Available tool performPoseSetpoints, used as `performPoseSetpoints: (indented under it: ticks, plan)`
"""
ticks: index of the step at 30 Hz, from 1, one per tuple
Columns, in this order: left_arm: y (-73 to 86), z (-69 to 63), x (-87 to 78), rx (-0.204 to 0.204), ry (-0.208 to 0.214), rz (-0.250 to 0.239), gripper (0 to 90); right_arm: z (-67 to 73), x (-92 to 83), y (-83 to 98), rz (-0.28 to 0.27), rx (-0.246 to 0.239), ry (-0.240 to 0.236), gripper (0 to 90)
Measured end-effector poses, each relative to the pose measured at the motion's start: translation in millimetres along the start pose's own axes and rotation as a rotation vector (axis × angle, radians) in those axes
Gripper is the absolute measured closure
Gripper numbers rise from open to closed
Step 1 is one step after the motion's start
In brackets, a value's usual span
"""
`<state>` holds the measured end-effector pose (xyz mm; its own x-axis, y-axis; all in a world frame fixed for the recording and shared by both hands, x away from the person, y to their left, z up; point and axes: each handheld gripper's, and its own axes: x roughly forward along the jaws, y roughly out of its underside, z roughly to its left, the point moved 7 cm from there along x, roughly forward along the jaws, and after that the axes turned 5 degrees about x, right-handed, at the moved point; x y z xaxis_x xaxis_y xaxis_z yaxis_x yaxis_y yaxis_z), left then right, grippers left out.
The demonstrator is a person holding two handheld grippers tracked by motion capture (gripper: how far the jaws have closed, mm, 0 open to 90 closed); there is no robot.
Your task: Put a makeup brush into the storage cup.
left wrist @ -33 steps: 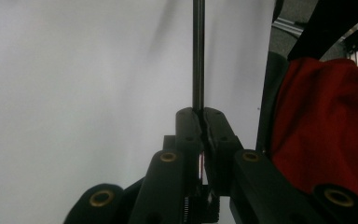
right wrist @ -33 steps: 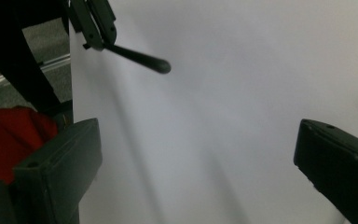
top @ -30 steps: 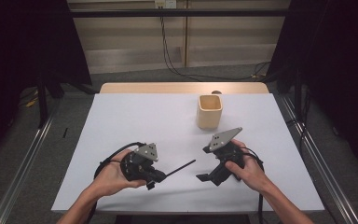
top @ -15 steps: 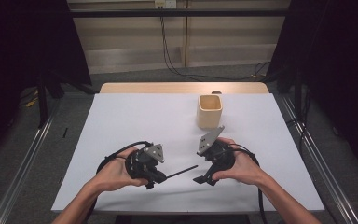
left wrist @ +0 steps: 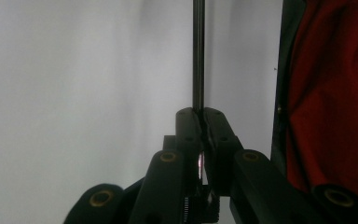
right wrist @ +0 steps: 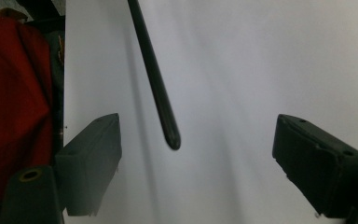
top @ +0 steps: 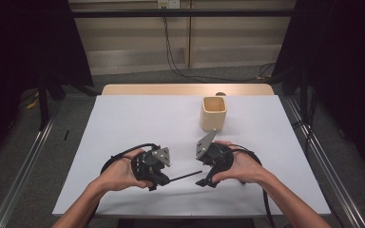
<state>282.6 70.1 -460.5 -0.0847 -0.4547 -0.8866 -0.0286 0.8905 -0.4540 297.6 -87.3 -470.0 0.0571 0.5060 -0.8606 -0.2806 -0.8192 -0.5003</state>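
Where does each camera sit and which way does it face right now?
High view: above the person's side, facing forward and down on the table; forearms, both hands, left gripper, right gripper, cup.
Left gripper view: on the left gripper, looking along shut jaws that clamp the rod.
Right gripper view: on the right gripper, jaws open, just closing, either side of the rod's tip.
Shared: rod and table.

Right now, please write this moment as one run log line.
left tool: shut on black rod | right tool: open, closing, rod tip between jaws, untouched | cup: upright, apart
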Motion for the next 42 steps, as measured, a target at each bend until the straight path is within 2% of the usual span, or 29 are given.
performPoseSetpoints:
  ticks: [3,5,7,8,10,11,13,14,15,16,21,25,27,33,34,36,40,41,42]
  plan:
    - [-2.3,0.8,2.2,0.004,0.007,0.023,85.7,1.9,1.9,-1.4,0.032,-0.012,-0.016,20.6]
    - [-4.5,1.1,4.0,-0.014,0.004,0.020,85.7,3.1,3.4,-3.3,0.041,-0.024,-0.025,24.7]
    - [-5.5,3.6,4.7,0.002,0.003,0.043,85.7,4.9,4.5,-4.5,0.056,-0.028,-0.032,27.7]
    - [-6.9,2.4,6.2,-0.016,0.004,0.033,85.7,5.7,5.4,-5.1,0.059,-0.036,-0.036,29.2]
    - [-7.6,3.2,6.5,0.010,0.007,0.050,85.7,6.7,6.6,-6.5,0.067,-0.051,-0.040,32.5]
    - [-8.4,1.9,7.7,-0.005,0.009,0.042,85.7,8.2,7.2,-6.7,0.073,-0.050,-0.048,33.5]
    - [-8.8,1.9,8.6,-0.006,0.008,0.045,85.7,9.0,8.2,-7.7,0.076,-0.057,-0.052,37.9]
    - [-8.4,2.6,8.4,0.007,0.010,0.055,85.7,9.6,8.6,-8.1,0.081,-0.056,-0.052,40.1]
    - [-8.4,3.3,8.5,0.010,0.007,0.055,85.7,9.6,9.2,-8.9,0.081,-0.061,-0.053,42.9]
    - [-9.0,2.8,9.4,-0.005,0.006,0.042,85.7,10.4,9.6,-9.2,0.086,-0.061,-0.059,45.2]
    - [-8.0,6.2,7.3,0.003,-0.006,0.017,85.7,12.2,14.3,-14.3,0.096,-0.076,-0.066,58.7]
    - [-5.5,6.3,8.2,0.014,-0.003,0.034,85.7,14.1,16.2,-18.3,0.104,-0.088,-0.074,65.0]
    - [-5.8,5.9,8.6,0.001,-0.003,0.023,85.7,14.2,16.8,-19.1,0.103,-0.096,-0.073,68.4]
    - [-4.6,5.8,10.1,0.015,0.009,0.037,85.7,15.1,17.7,-18.7,0.108,-0.104,-0.085,80.5]
    - [-5.2,5.1,11.0,0.005,0.009,0.028,85.7,15.0,18.0,-18.4,0.108,-0.101,-0.086,82.7]
    - [-5.5,5.7,11.9,0.015,-0.002,0.027,85.6,14.2,18.6,-17.3,0.112,-0.106,-0.092,84.7]
    - [-4.6,6.2,11.0,0.028,0.027,0.045,85.5,14.5,20.5,-15.7,0.117,-0.116,-0.107,86.0]
    - [-4.9,7.1,12.3,0.027,0.001,0.033,85.5,14.2,21.0,-15.7,0.113,-0.118,-0.108,86.1]
    - [-4.7,7.8,11.9,0.031,-0.001,0.033,85.5,13.6,21.0,-15.7,0.109,-0.119,-0.108,86.1]
